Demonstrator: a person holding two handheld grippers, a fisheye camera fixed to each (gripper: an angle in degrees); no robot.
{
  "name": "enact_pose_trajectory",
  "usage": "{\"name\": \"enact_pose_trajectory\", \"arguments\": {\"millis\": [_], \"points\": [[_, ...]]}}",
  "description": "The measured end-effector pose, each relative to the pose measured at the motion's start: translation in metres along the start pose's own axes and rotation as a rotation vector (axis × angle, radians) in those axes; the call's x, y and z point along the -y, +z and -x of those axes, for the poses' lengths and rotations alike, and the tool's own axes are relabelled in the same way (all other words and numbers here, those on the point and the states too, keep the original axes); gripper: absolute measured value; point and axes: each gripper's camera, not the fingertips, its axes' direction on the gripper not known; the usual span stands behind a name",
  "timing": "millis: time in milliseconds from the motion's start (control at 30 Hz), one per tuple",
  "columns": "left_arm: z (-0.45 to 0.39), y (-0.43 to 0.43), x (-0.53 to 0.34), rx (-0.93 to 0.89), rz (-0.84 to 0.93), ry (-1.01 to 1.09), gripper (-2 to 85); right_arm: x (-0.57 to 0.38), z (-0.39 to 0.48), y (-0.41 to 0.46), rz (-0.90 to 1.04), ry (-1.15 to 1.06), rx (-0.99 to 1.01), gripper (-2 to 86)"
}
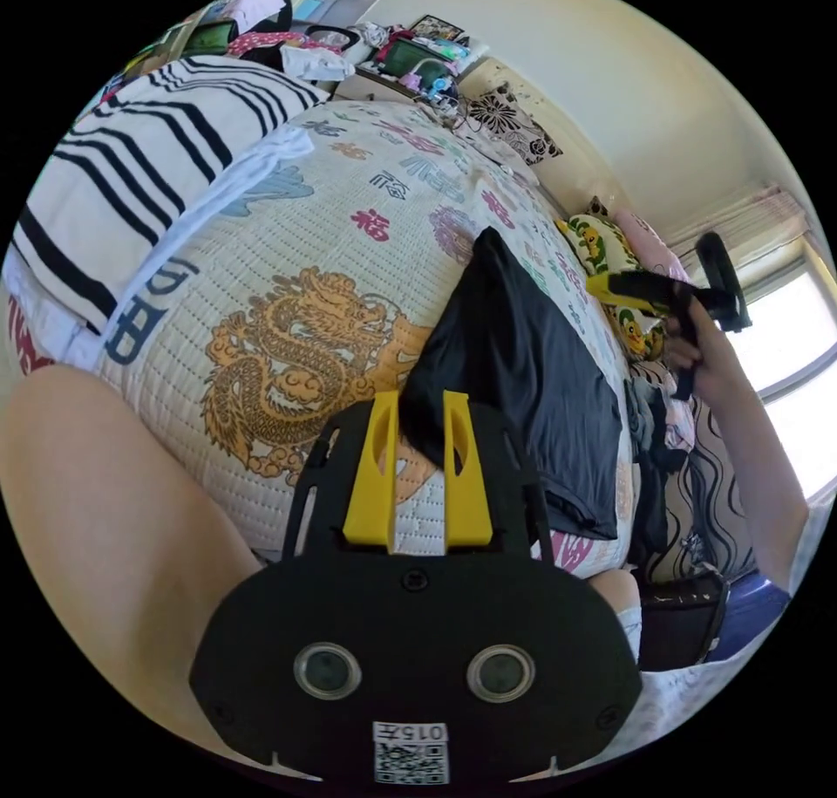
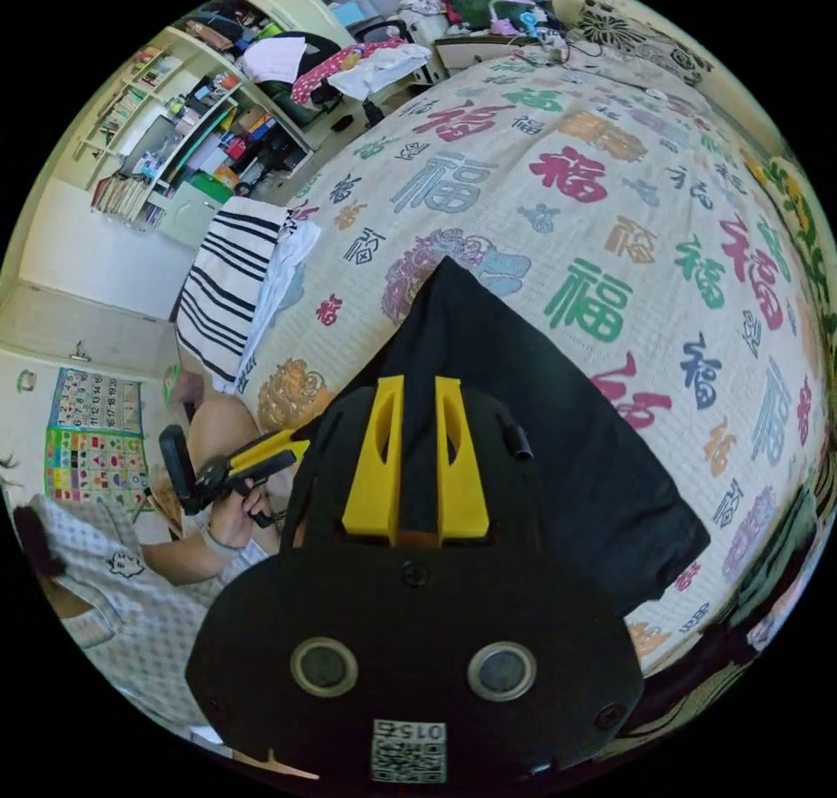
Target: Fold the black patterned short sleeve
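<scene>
- While the black short sleeve shirt [image 1: 523, 371] lies on the bed's quilted bedspread [image 1: 349, 248] printed with characters and a golden dragon, I hold my left gripper [image 1: 417, 423] at its near corner, the yellow jaws spread with the cloth's edge between them; I cannot tell that they press it, so I judge it not yet pinched.
- My right gripper [image 2: 417, 414] hangs above the shirt [image 2: 558, 449], jaws apart with dark cloth seen through the gap, and I take it to be clear of the fabric.
- I judge the shirt is laid out like this so a corner can be caught and folded across.
- From the left gripper view I see my other tong [image 1: 671, 296] raised in a hand [image 1: 697, 353] by the window, beyond the shirt's far side.
- From the right gripper view the left tong [image 2: 235, 467] shows low beside the bed's edge, with a striped cloth [image 2: 222, 301] folded nearby and shelves [image 2: 192, 126] behind.
</scene>
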Motion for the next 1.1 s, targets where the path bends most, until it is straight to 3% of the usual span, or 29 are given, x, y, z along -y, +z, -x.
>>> {"name": "enact_pose_trajectory", "arguments": {"millis": [133,267,467,600,700,867,1100], "points": [[0.026,0.013,-0.005,-0.095,0.016,-0.080,2.1,0.093,-0.003,0.052,0.147,0.038,0.001,8.9],[0.041,0.024,-0.010,-0.154,0.017,-0.111,0.1,0.158,-0.004,0.080,0.202,0.085,-0.152,9.4],[0.052,0.042,-0.021,-0.186,0.018,-0.126,-0.4,0.203,0.010,0.120,0.444,-0.005,-0.437,1.4],[0.048,0.046,-0.035,-0.206,-0.007,-0.078,-0.5,0.211,0.014,0.103,0.448,-0.049,-0.451,-0.4],[0.035,0.046,-0.049,-0.232,-0.047,0.005,-0.5,0.209,0.003,0.051,0.351,-0.039,-0.374,-0.7],[-0.029,0.038,-0.085,-0.227,-0.179,0.399,-0.5,0.167,-0.061,-0.086,0.134,0.059,-0.093,-0.8],[-0.136,0.069,-0.147,-0.334,-0.165,0.847,-0.5,0.052,-0.177,-0.254,-0.118,0.162,0.223,-0.8]]}}
